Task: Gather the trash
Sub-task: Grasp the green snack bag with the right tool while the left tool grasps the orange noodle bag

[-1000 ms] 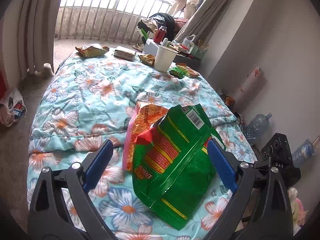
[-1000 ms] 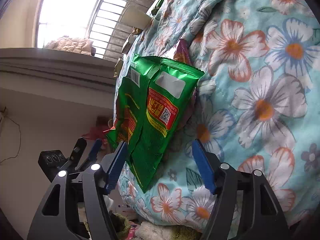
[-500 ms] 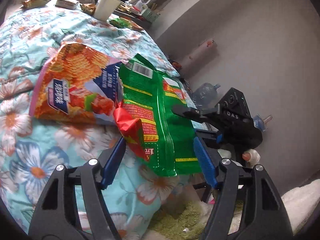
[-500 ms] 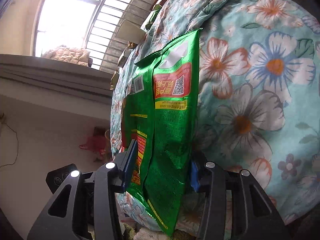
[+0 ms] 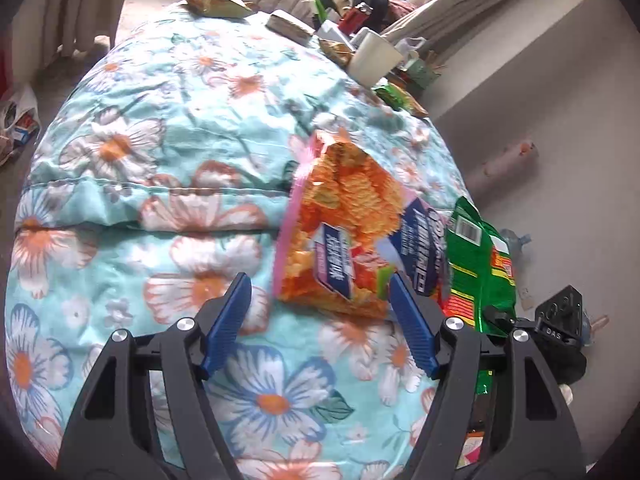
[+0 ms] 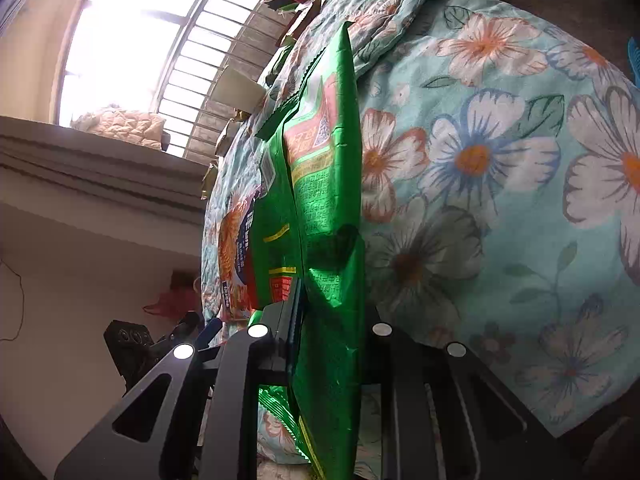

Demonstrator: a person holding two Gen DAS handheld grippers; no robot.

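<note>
My right gripper [image 6: 332,312] is shut on a green snack bag [image 6: 320,184], which it holds at the bed's edge; the bag also shows in the left wrist view [image 5: 478,268], beside the right gripper's black body [image 5: 560,320]. An orange and blue snack bag [image 5: 344,240] lies on the floral quilt [image 5: 160,160], and shows in the right wrist view [image 6: 234,252] behind the green bag. My left gripper [image 5: 320,324] is open and empty, just short of the orange bag, its blue fingers [image 5: 226,320] on either side of the bag's near edge.
More wrappers [image 5: 216,4] and a flat packet [image 5: 288,26] lie at the quilt's far end, next to a white cup [image 5: 374,60] and a cluttered side table. A green wrapper [image 5: 396,98] lies near the cup. A plastic bag [image 5: 16,120] sits on the floor, left.
My right gripper has closed on the green bag and pulled it off the orange bag toward the bed's edge. My left gripper has swung back over the quilt and faces the orange bag.
</note>
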